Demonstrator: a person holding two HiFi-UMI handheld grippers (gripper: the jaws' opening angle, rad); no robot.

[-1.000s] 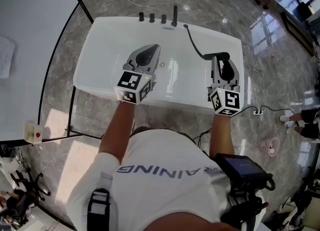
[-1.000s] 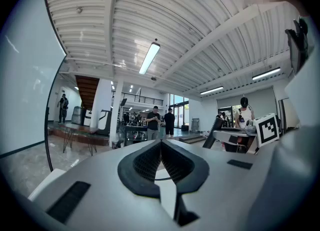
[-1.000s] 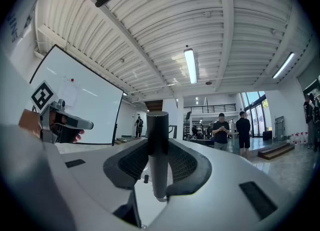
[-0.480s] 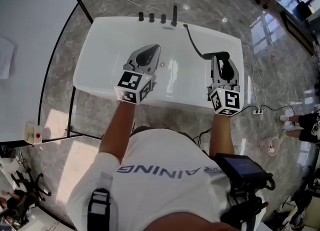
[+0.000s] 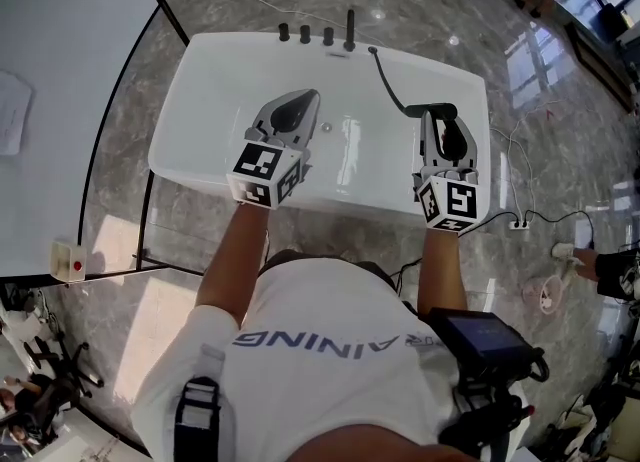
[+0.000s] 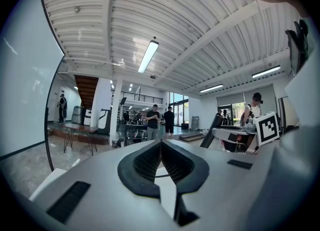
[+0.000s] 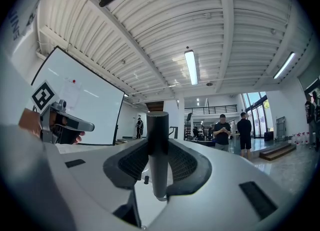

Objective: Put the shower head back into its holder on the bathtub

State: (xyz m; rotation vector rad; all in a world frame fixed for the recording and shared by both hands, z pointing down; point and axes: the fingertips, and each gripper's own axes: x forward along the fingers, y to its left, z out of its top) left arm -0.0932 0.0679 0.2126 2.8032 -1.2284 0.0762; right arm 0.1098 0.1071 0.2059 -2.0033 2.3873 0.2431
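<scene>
In the head view a white bathtub (image 5: 200, 80) lies across in front of me, with black taps (image 5: 305, 35) and a taller black post (image 5: 349, 28) on its far rim. From that rim a black hose (image 5: 388, 85) curves to the black shower head (image 5: 441, 110). My right gripper (image 5: 443, 130) is shut on it over the tub's right side. In the right gripper view the shower head's dark handle (image 7: 158, 140) stands upright between the jaws. My left gripper (image 5: 300, 102) hovers over the tub's middle, shut and empty, its tips meeting in the left gripper view (image 6: 161, 142).
A large whiteboard (image 5: 50, 100) on a black frame stands to the left of the tub. A power strip (image 5: 515, 222) with cables lies on the marble floor to the right. Several people stand farther off in the hall (image 6: 153, 122).
</scene>
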